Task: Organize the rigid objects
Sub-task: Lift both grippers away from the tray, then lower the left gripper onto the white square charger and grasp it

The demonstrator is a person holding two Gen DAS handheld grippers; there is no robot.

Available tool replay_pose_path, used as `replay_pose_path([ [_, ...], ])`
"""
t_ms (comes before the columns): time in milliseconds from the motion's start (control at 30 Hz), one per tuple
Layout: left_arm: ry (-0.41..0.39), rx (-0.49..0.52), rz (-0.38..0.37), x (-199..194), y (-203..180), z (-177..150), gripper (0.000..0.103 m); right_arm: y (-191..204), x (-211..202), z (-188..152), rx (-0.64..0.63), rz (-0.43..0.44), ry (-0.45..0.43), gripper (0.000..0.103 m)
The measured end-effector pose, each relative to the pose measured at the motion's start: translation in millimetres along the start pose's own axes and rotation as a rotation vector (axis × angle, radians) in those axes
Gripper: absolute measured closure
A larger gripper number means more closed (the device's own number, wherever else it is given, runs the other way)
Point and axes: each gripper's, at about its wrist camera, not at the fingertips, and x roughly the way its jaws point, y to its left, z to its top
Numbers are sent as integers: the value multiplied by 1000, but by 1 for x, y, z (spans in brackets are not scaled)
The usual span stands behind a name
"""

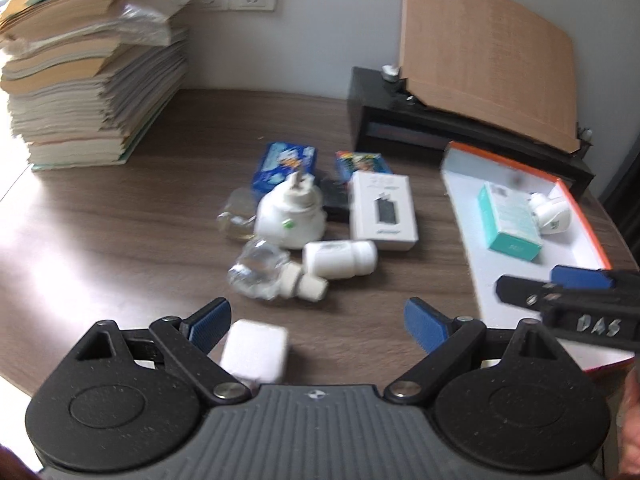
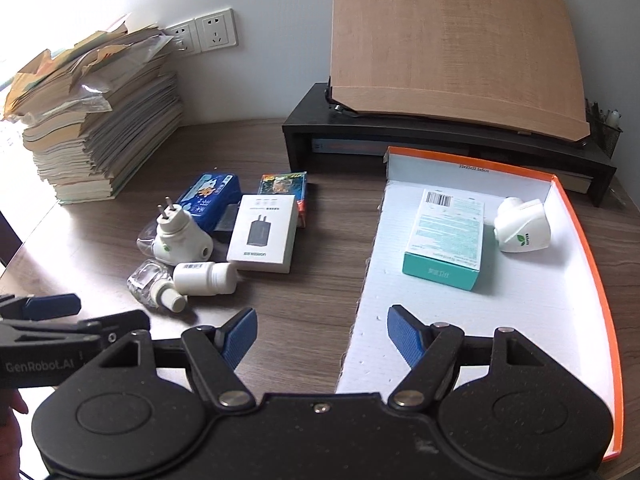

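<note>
White pill bottle point(image 1: 340, 258) lies on its side, long axis crosswise, ahead of the empty, open left hand-held gripper point(image 1: 318, 322); the open right hand-held gripper point(image 2: 322, 336) is farther.

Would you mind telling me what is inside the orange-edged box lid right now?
Inside the orange-edged box lid lie a teal box and, beside it, a white plug-in device with a leaf logo. The near end is hidden behind the right gripper.
</note>
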Motion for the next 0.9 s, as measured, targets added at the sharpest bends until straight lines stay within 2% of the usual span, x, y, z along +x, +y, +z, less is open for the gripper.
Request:
replay_pose_path([
  [167, 54, -17, 44, 14, 20, -18, 7, -1, 5, -6, 6, 8, 24, 18],
  [300, 64, -7, 70, 23, 26, -25, 9, -3, 7, -8, 8, 7, 34, 18],
  [367, 63, -6, 70, 29, 28, -26, 12, -4, 8, -9, 10, 7, 40, 18],
  [433, 73, 2, 66, 36, 28, -27, 25, -5, 9, -9, 9, 5, 44, 18],
  [500, 84, -4, 66, 42, 29, -27, 32, -6, 9, -9, 5, 2, 46, 18],
  [533, 62, -2, 69, 41, 29, -28, 42, -6, 9, -8, 4, 0, 45, 18],
  [567, 59, -5, 63, 41, 30, -28, 47, -7, 9, -8, 4, -1, 45, 18],
  [600, 53, -3, 62, 40, 29, -28, 56, -7, 9, -7, 4, -1, 46, 18],
  [633, 51, -6, 52, 39, 29, -27, 60, -8, 10, -7, 4, -2, 46, 18],
  [900, 15, -27, 45, 28, 30, -15, 61, -1, 19, 5, -9, 14, 39, 18],
])
